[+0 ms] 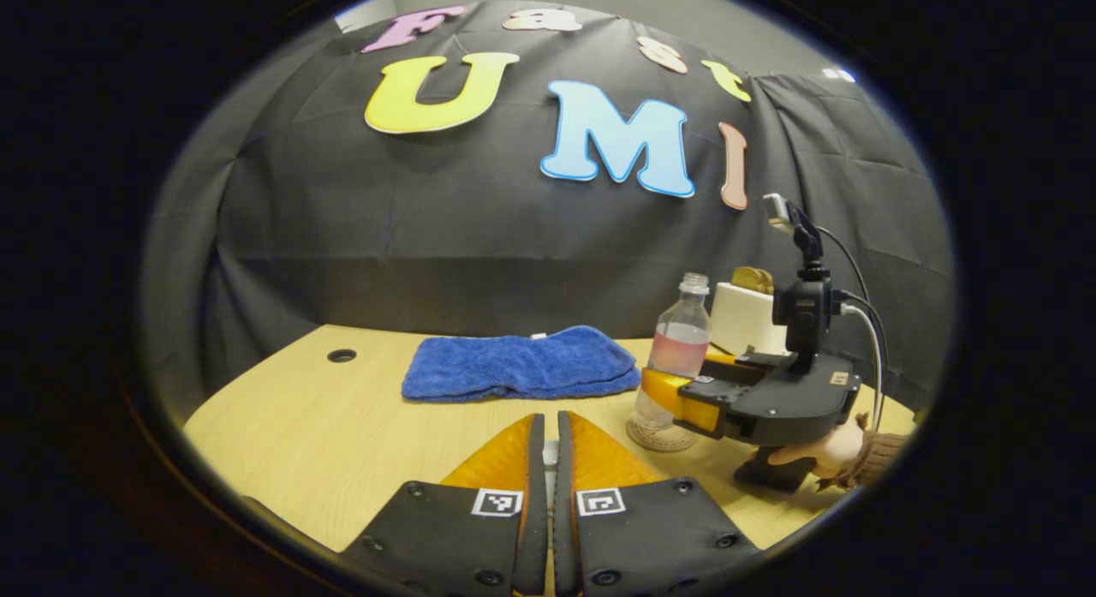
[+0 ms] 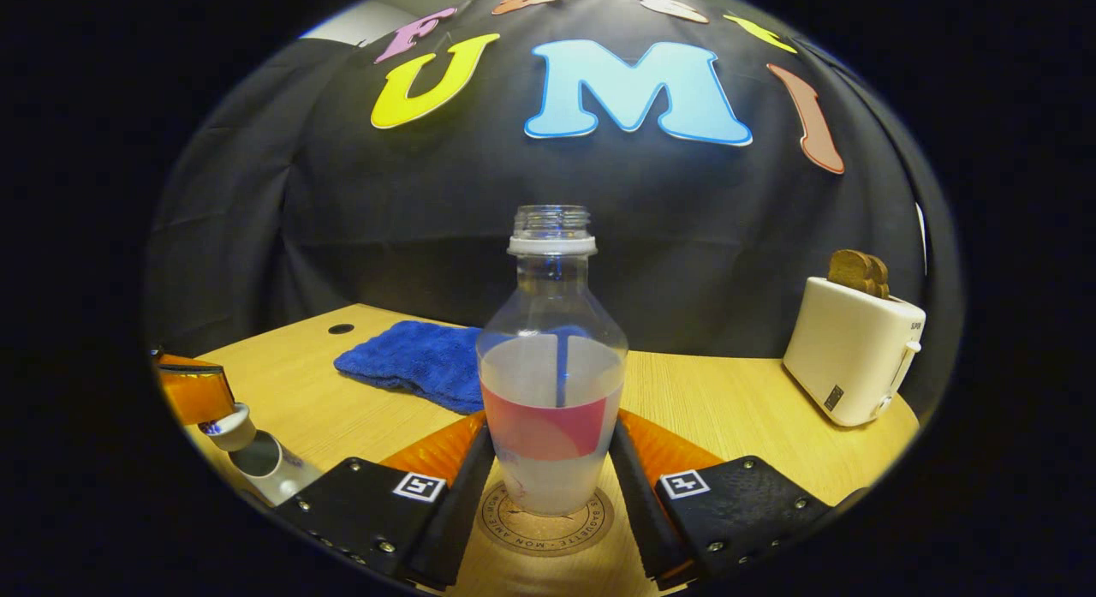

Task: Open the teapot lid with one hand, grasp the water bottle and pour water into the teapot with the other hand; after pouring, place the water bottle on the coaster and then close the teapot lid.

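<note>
I see a pale wooden bench [image 2: 736, 408] carrying a blue towel [image 2: 411, 361], white toaster [image 2: 848, 357] and round cork coaster [image 2: 548, 522] (bottle [image 2: 550, 391] standing on it).

Clear glossy plastic water bottle [image 2: 550, 383]; fluffy cloth towel [image 2: 409, 362]; matt wood-grain table [image 2: 736, 408].

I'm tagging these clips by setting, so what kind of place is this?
Probably a staged recording booth set up like a kitchen table: a black cloth backdrop behind a wooden table holding a toaster, a blue towel and a water bottle.
</note>
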`<state>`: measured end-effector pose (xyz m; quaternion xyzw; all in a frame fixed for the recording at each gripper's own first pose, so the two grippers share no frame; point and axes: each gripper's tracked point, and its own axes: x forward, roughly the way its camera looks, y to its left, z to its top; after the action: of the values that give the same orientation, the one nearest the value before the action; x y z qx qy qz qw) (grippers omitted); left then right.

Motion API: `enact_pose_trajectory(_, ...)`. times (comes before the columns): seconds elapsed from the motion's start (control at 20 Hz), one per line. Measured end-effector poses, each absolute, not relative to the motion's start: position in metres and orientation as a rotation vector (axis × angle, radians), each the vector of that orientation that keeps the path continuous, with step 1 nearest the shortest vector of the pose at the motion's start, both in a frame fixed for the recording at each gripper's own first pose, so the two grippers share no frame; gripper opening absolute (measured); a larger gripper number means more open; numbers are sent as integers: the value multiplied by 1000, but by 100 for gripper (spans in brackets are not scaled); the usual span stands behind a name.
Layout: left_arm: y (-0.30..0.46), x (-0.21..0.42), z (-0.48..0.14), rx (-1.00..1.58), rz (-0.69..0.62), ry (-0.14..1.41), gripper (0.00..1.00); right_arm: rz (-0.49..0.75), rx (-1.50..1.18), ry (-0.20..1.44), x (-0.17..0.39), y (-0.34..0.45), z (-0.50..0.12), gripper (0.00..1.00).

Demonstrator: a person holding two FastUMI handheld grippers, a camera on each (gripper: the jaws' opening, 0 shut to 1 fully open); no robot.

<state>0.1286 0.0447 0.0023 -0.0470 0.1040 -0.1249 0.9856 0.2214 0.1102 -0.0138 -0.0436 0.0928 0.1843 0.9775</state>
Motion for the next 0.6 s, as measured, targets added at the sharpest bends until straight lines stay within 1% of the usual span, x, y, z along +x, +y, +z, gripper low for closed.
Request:
enact_pose_trajectory(0.1,44,129,2,-95,-251,211,10,348,-118,222,222,104,-23,78)
enact_pose_trajectory(0.3,41,130,-1,-91,-256,219,10,319,-105,217,216,94,-22,84)
enact_pose_trajectory(0.6,34,132,-7,-77,-258,230,9,322,-98,207,211,90,-21,84)
